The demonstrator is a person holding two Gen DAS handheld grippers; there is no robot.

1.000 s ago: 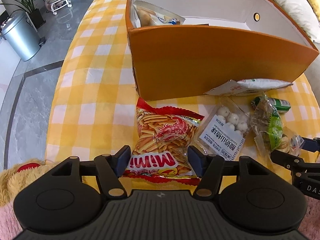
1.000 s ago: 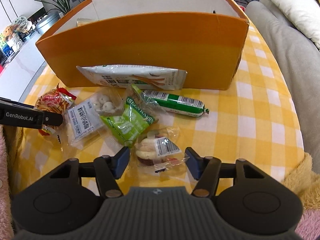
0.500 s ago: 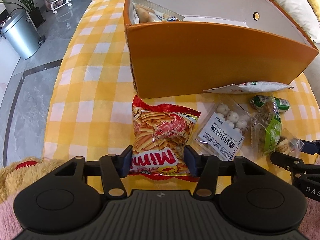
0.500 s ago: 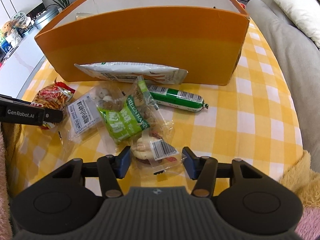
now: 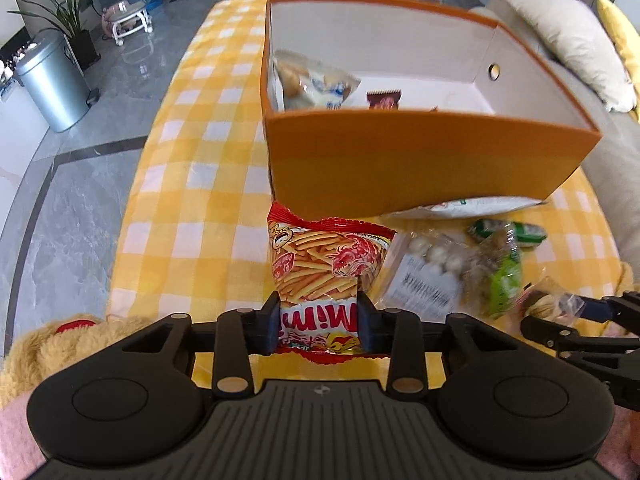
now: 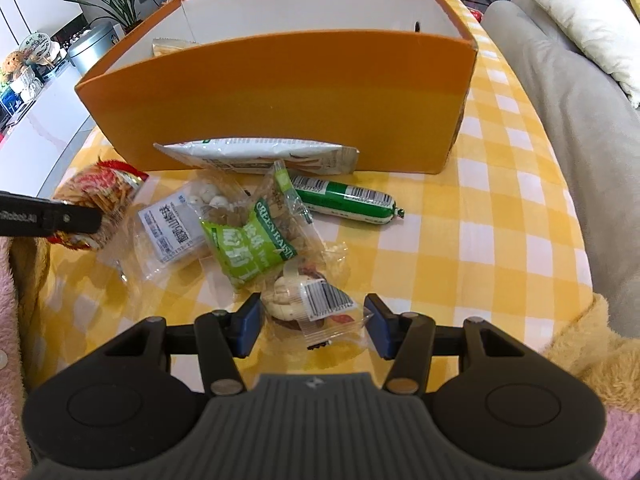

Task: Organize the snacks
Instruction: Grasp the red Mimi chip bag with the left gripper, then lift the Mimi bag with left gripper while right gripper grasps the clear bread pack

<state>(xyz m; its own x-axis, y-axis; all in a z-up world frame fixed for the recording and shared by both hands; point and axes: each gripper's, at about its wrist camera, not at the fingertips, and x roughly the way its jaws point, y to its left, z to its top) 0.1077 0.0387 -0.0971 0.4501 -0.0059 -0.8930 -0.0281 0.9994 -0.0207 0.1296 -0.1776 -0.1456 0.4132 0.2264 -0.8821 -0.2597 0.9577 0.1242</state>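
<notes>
My left gripper (image 5: 318, 324) is closing its jaws on the lower end of the red Mimi snack bag (image 5: 324, 272); both pads press on it and the bag hangs lifted in front of the orange box (image 5: 420, 160). The box holds a bread packet (image 5: 316, 84) and a small dark red packet (image 5: 383, 101). My right gripper (image 6: 314, 326) sits low over the yellow checked cloth, its pads against the sides of a clear barcoded snack packet (image 6: 312, 300). Beyond it lie a green raisin bag (image 6: 248, 248), a packet of white balls (image 6: 172, 228), a green sausage (image 6: 344, 202) and a long white bag (image 6: 256, 154).
A grey sofa (image 6: 568, 92) with a cream cushion (image 6: 580, 16) runs along the table's right side. A metal bin (image 5: 52, 80) and a potted plant (image 5: 68, 20) stand on the floor at the left. Yellow plush (image 6: 580, 344) lies at the near edge.
The left jaws narrowed onto the Mimi bag and lifted it, so the box's inside now shows. The right jaws drew in slightly around the clear packet and stayed in place.
</notes>
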